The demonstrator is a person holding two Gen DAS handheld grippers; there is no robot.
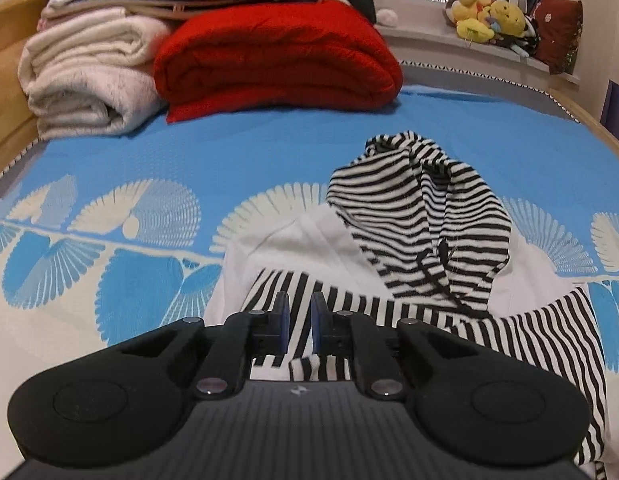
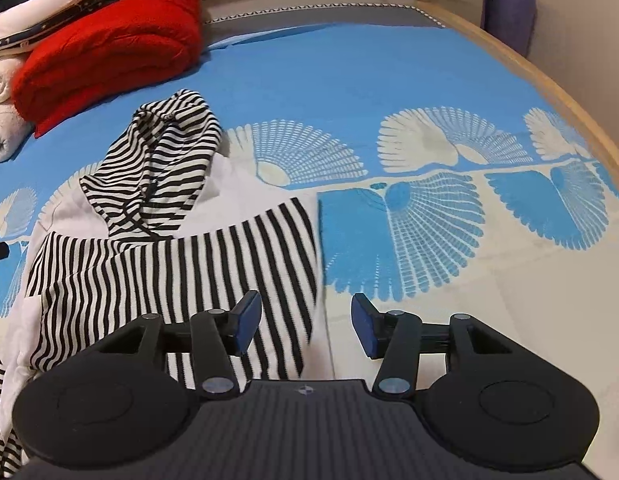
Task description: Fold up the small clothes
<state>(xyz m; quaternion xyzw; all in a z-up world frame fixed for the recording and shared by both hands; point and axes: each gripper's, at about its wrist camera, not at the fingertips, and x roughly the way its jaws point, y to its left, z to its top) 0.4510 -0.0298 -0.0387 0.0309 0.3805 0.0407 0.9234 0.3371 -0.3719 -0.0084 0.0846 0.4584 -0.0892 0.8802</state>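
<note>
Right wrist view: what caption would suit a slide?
Open right tool hovers over the edge of a striped hooded top on a blue patterned bedspread.

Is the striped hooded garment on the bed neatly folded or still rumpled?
Rumpled, at most part-folded. The striped hooded garment lies bunched on the blue bedspread, its hood crumpled and one striped sleeve across the white body.

A: What garment do you have before you?

B: You see a small hooded top (image 1: 413,240), white body with black-and-white striped hood and sleeves, lying on the bed.

A: How does it lie?

B: Your hood (image 2: 165,160) is crumpled, pointing toward the bed's far end; a striped sleeve (image 2: 213,264) is folded across the white body.
</note>
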